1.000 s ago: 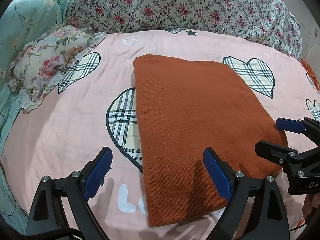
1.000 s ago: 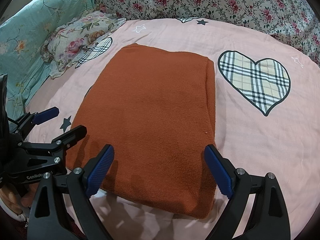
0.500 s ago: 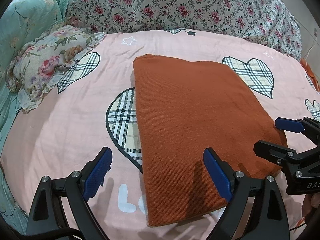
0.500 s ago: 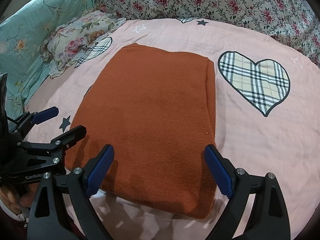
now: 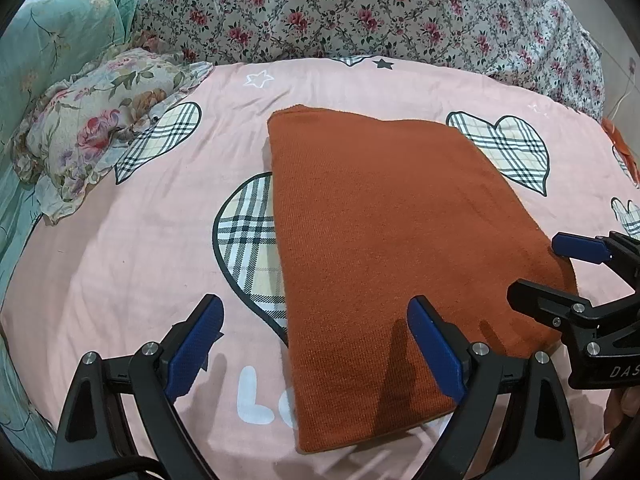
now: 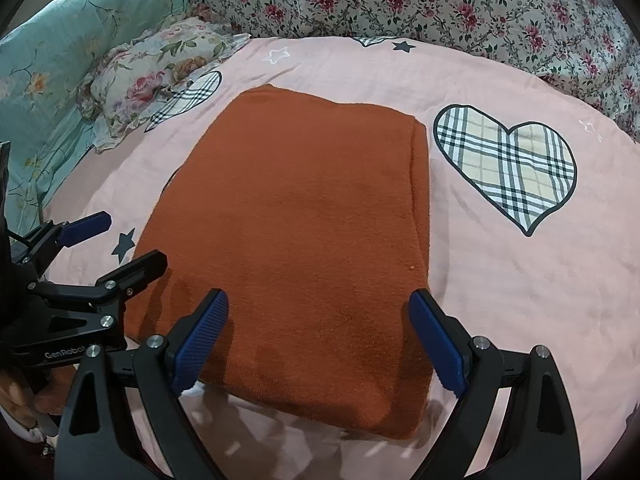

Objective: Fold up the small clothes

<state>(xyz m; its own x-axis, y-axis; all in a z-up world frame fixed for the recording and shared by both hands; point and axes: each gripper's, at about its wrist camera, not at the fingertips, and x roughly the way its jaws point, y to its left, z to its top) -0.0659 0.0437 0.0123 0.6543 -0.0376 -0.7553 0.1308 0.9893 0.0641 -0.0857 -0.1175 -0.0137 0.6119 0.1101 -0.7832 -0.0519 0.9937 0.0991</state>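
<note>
Nothing moved: rust-orange folded cloth (image 6: 296,232) seemingly just beyond both spread grippers (image 6: 316,340) (image 5: 316,348).

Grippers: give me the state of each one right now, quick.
Left gripper: open, holding nothing, above the orange cloth.
Right gripper: open, holding nothing, above the same cloth.

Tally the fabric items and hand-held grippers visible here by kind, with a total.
Rust-orange folded cloth: 1
Floral pillow: 1
Floral quilt: 1
Teal floral cover: 1
Pink heart-print sheet: 1
Hand-held grippers, both open: left hand-held gripper, right hand-held gripper: 2
Total: 7
</note>
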